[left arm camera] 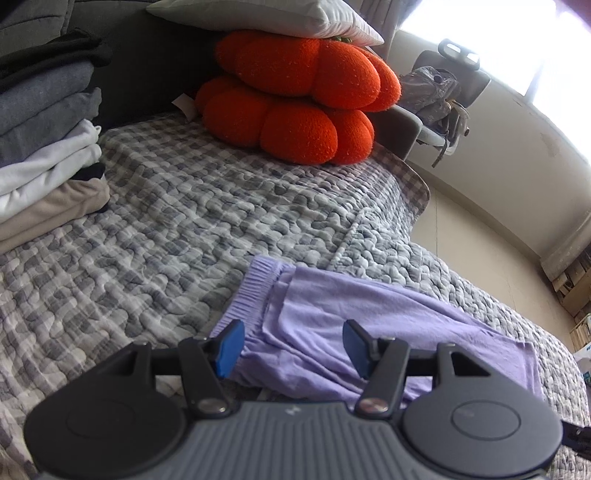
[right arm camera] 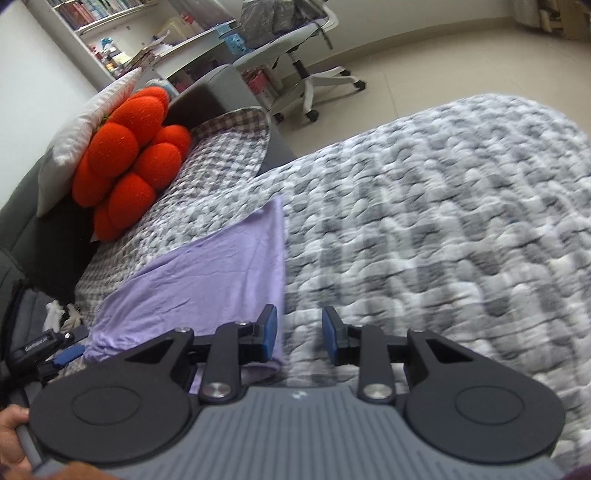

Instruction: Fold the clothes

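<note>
My work surface is a bed covered by a grey-and-white checked quilt (left arm camera: 192, 221). Directly on the quilt lie the lilac garment (left arm camera: 388, 332), a stack of folded clothes (left arm camera: 48, 147) and two orange cushions (left arm camera: 295, 107) near the grey headboard (left arm camera: 147, 62).

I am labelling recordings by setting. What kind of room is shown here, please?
Most likely a bedroom that also serves as a study. A quilted checked blanket covers a bed or sofa bed with a pillow and orange cushions, and a wheeled office chair stands by bookshelves.
</note>
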The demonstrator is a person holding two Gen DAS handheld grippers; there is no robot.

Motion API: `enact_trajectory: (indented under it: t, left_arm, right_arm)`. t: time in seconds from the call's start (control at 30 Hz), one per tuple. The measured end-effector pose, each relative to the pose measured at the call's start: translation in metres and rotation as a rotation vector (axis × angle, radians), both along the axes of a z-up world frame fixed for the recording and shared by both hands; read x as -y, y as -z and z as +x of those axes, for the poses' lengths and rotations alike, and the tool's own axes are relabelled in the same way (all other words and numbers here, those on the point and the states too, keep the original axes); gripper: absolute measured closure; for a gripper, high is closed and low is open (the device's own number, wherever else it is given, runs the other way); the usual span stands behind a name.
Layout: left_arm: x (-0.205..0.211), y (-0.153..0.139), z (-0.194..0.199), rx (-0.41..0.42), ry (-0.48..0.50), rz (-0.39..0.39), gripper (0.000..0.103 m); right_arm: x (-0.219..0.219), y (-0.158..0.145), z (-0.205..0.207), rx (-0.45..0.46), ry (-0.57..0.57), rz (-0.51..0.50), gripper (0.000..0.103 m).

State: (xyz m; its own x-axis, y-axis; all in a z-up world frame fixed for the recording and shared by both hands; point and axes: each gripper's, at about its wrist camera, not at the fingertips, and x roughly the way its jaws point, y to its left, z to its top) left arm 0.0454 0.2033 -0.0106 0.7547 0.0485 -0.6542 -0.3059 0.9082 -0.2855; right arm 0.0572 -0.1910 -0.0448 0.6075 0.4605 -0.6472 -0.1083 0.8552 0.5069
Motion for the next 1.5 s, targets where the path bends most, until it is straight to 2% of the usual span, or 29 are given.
enact_trajectory:
  t: [0.13,0.3,0.33,0.37,0.47,0.6,0.73,0.9,1.03,1.17,1.5]
  left_arm:
    - [-0.003,-0.001,0.0,0.003,-0.011,-0.007,0.043]
    - [0.001,0.0,0.002,0.001,-0.008,0.005,0.043]
    - [0.002,0.0,0.002,0.0,-0.005,0.008,0.043]
    - [0.004,0.0,0.003,-0.001,0.0,0.012,0.043]
    - [0.013,0.003,0.007,-0.024,0.033,0.041,0.042]
    - [0.025,0.008,0.011,-0.063,0.079,0.101,0.042]
    - [0.025,0.009,0.012,-0.083,0.088,0.12,0.042]
    - [0.026,0.011,0.013,-0.101,0.097,0.132,0.042]
    - [0.028,0.011,0.013,-0.107,0.102,0.15,0.041]
    - [0.026,0.007,0.012,-0.089,0.091,0.14,0.041]
    - [0.014,-0.01,0.002,0.003,0.022,0.106,0.041]
  right_arm:
    - [-0.014,0.002,0.0,0.002,-0.051,-0.008,0.072]
    - [-0.022,0.005,-0.005,0.014,-0.059,-0.013,0.071]
    - [-0.023,0.006,-0.006,0.018,-0.061,-0.018,0.073]
    - [-0.025,0.006,-0.006,0.021,-0.062,-0.027,0.082]
    - [-0.027,0.004,-0.008,0.034,-0.056,-0.044,0.096]
    - [-0.026,-0.003,-0.013,0.079,-0.04,-0.039,0.096]
    - [-0.024,0.003,-0.01,0.045,-0.034,-0.034,0.086]
    - [-0.02,0.007,-0.01,0.025,-0.015,0.013,0.085]
    - [-0.021,0.008,-0.012,0.029,-0.008,0.01,0.085]
    - [-0.025,-0.001,-0.016,0.084,0.001,-0.021,0.093]
    - [-0.038,-0.011,-0.021,0.163,0.012,-0.055,0.095]
